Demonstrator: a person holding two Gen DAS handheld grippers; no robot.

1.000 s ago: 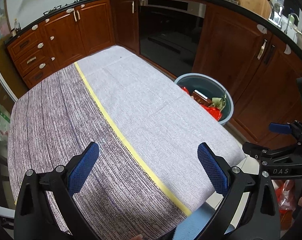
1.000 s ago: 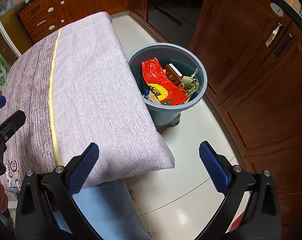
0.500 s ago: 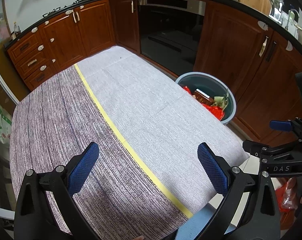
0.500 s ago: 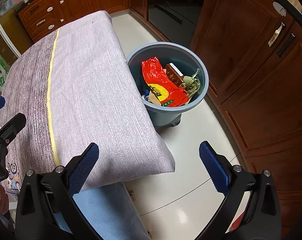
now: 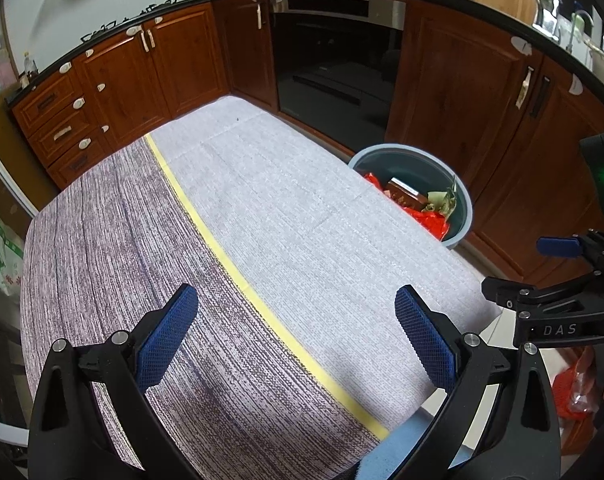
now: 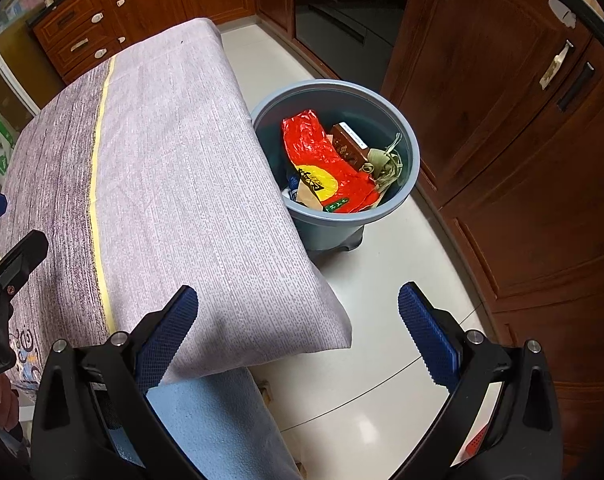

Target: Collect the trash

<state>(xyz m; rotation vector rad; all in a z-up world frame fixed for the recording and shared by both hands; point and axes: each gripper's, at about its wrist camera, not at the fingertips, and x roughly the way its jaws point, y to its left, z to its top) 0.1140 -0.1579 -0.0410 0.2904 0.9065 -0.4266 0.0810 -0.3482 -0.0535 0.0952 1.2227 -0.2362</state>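
Little has moved since a second ago: both views drift only slightly. Left gripper (image 5: 296, 332) and right gripper (image 6: 298, 334) hang spread apart and empty over the cloth-covered table (image 5: 262, 216), since the trash (image 6: 321, 160) already lies inside the bin (image 6: 411, 184) beside it.

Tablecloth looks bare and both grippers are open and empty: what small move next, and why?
Probably swing the left gripper right and down toward the red bag on the floor. The tablecloth holds no trash, the bin already has red wrappers and a brown box, and the right gripper is empty too.
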